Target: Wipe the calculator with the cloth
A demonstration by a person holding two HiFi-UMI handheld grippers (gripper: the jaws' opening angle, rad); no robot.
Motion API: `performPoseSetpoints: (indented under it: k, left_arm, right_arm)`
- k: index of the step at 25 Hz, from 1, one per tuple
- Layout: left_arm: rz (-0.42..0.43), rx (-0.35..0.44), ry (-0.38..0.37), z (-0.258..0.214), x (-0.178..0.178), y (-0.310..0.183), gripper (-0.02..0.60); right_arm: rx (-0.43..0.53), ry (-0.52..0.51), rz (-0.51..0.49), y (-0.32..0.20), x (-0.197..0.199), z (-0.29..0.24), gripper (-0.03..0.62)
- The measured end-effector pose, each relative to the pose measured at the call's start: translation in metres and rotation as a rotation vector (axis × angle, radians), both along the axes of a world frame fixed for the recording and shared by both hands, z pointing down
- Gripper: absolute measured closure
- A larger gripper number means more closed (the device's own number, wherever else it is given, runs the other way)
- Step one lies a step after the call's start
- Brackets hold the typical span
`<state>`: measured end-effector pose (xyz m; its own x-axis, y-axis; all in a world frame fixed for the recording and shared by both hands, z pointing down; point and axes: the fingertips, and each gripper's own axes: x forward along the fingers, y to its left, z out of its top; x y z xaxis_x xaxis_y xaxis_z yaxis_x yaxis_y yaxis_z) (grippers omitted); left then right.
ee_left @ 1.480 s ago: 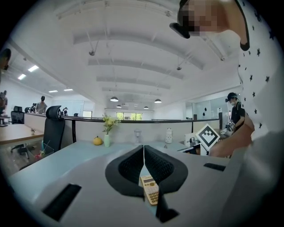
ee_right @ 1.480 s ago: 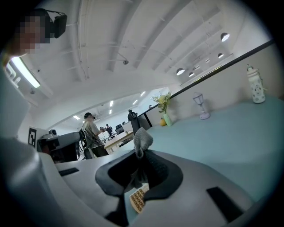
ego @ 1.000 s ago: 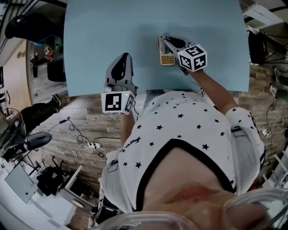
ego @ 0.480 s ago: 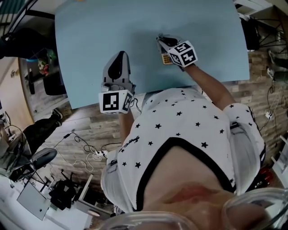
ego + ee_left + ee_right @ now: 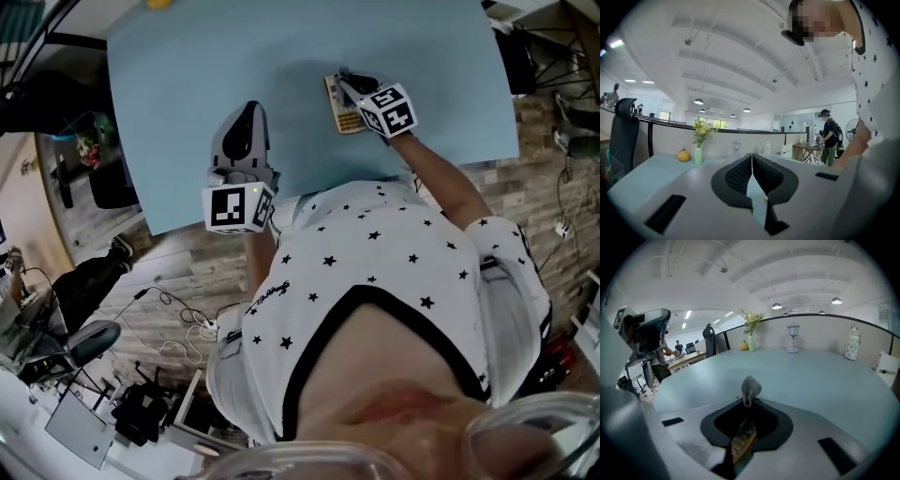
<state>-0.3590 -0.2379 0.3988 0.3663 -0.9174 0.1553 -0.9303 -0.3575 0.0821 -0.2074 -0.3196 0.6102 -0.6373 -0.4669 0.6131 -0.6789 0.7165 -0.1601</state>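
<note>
Wiping step in hand: the cloth (image 5: 751, 388) is pinched in the right gripper (image 5: 748, 404) over the calculator (image 5: 338, 112) on the table (image 5: 187, 84), the left gripper (image 5: 752, 164) is kept closed and empty nearby, and strokes across the keys are judged due next.

No readable text, script print on the shirt (image 5: 270, 298) too small, calculator (image 5: 337, 108) key markings blurred

Flower vase (image 5: 750, 342), lantern (image 5: 792, 337) — blue table (image 5: 825, 376)

Left hand-held gripper (image 5: 752, 157) closed, right (image 5: 746, 401) clamped.
</note>
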Motion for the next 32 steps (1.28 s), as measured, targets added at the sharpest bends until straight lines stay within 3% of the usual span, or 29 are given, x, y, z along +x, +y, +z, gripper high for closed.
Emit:
performPoseSetpoints:
  k: [9,17,26,32]
  left_arm:
    - [0.052,0.010,0.003,-0.003,0.025,-0.007,0.552]
    - [0.045,0.010,0.007,-0.002,0.031,-0.004,0.552]
    - [0.014,0.016,0.005,-0.005,0.024,0.004,0.552]
    - [-0.012,0.009,-0.002,-0.005,0.012,0.011,0.552]
  right_arm:
    - [-0.010,0.010,0.087,-0.004,0.042,0.002,0.549]
    - [-0.014,0.001,0.091,-0.002,0.047,0.002,0.549]
    - [-0.017,-0.111,-0.037,0.022,-0.007,-0.028,0.549]
    - [-0.040,-0.073,-0.109,0.042,-0.029,-0.012,0.549]
